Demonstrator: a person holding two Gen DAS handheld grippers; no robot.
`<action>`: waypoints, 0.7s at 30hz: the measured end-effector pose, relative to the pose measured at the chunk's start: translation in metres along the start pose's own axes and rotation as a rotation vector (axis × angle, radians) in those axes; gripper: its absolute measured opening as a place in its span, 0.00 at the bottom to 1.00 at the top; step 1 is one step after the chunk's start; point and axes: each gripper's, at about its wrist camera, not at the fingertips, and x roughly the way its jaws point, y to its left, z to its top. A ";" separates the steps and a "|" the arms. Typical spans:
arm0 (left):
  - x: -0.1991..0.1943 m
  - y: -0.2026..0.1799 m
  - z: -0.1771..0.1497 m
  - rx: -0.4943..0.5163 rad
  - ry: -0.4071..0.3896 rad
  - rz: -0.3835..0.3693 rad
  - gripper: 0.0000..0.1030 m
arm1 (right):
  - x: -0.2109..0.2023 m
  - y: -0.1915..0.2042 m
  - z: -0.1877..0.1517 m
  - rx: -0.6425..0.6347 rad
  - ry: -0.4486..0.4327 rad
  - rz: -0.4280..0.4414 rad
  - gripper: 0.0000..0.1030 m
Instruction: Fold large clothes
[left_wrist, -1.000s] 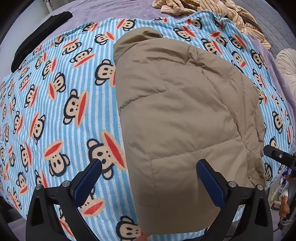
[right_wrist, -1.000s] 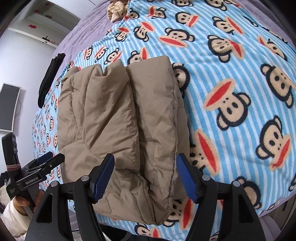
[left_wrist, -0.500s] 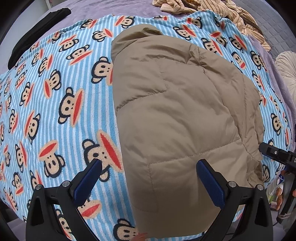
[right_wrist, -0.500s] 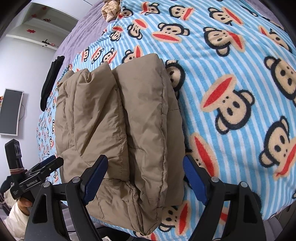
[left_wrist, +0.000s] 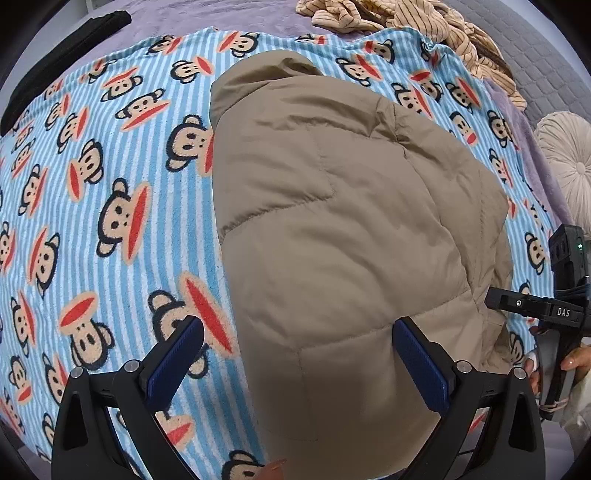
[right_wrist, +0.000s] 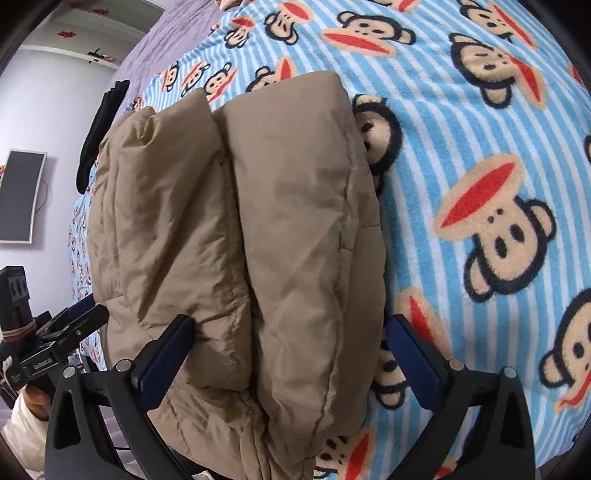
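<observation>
A tan puffer jacket (left_wrist: 351, 229) lies folded into a thick bundle on a blue striped monkey-print blanket (left_wrist: 92, 184). My left gripper (left_wrist: 297, 365) hovers open over the bundle's near left edge, one pad over the blanket and the other over the jacket. In the right wrist view the jacket (right_wrist: 258, 221) shows two padded folds side by side. My right gripper (right_wrist: 291, 358) is low over its near end with its jaws opening wide. The right-hand fold sits between the pads without being pinched. Each gripper also shows at the edge of the other's view, held by a hand.
A striped beige garment (left_wrist: 424, 29) and a black garment (left_wrist: 62, 40) lie on the purple bedspread (left_wrist: 221, 14) beyond the blanket. A round cushion (left_wrist: 569, 155) sits at the right. A monitor (right_wrist: 22, 199) hangs on the wall left of the bed.
My right gripper has sunk closer to the jacket's near end and its jaws have spread wider. The left gripper stays open and has tilted slightly.
</observation>
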 end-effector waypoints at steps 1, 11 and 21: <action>0.000 0.005 0.003 -0.010 -0.002 -0.026 0.99 | 0.002 -0.002 0.001 0.006 0.006 0.013 1.00; 0.049 0.057 0.029 -0.172 0.099 -0.420 0.99 | 0.016 -0.015 0.019 0.017 0.061 0.225 1.00; 0.083 0.040 0.035 -0.176 0.138 -0.433 0.99 | 0.060 -0.011 0.050 0.065 0.093 0.316 1.00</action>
